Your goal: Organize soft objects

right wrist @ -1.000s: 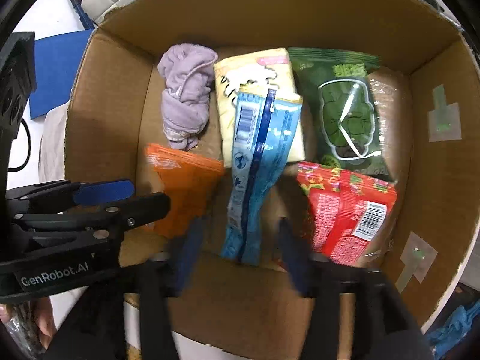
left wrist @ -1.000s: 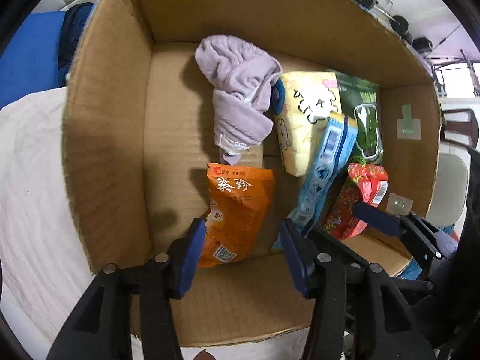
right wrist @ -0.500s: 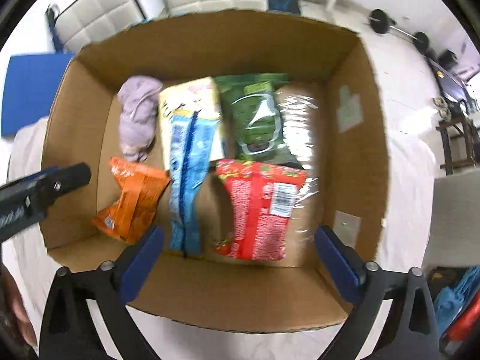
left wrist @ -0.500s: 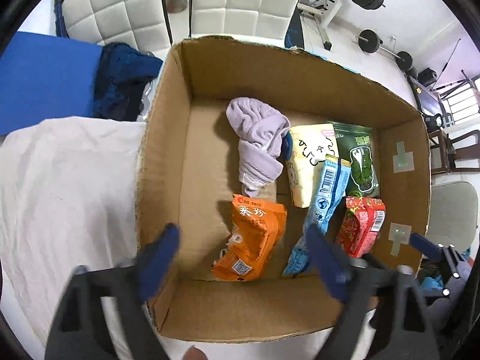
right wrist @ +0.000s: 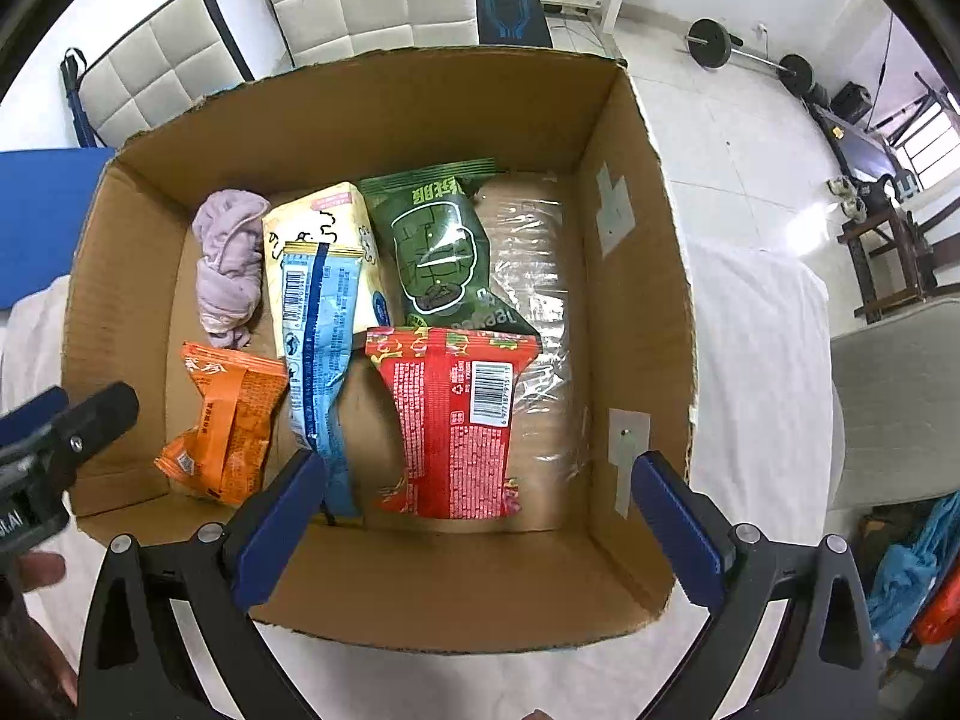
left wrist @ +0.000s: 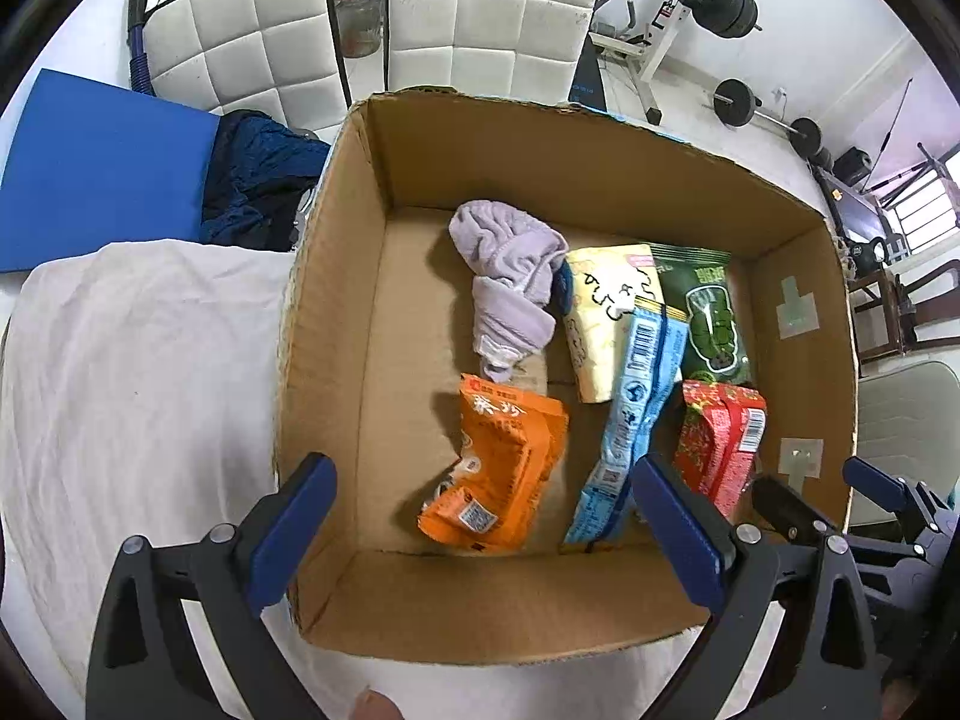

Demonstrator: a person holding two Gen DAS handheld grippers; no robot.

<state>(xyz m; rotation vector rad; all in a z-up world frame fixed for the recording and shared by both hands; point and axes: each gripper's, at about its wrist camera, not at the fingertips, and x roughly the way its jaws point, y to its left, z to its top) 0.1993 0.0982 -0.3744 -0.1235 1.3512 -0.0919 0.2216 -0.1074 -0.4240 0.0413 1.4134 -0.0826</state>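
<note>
Orange packet (left wrist: 495, 468) lies in box (left wrist: 336, 276) between left claw's (left wrist: 480, 516) wide-spread, empty jaws.

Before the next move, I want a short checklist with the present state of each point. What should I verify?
1. Left claw open and empty: ok; its jaws have just been opening, nothing between them.
2. Right claw open and empty: ok; it also has just been opening.
3. Orange packet lies in the cardboard box: ok.
4. Red packet lies in the box, barcode up: ok.
5. Blue packet lies flat: not ok, it rests partly on the yellow packet.
6. More soft objects waiting outside the box: cannot tell; only blue fabric shows at the edge of the right wrist view.
</note>
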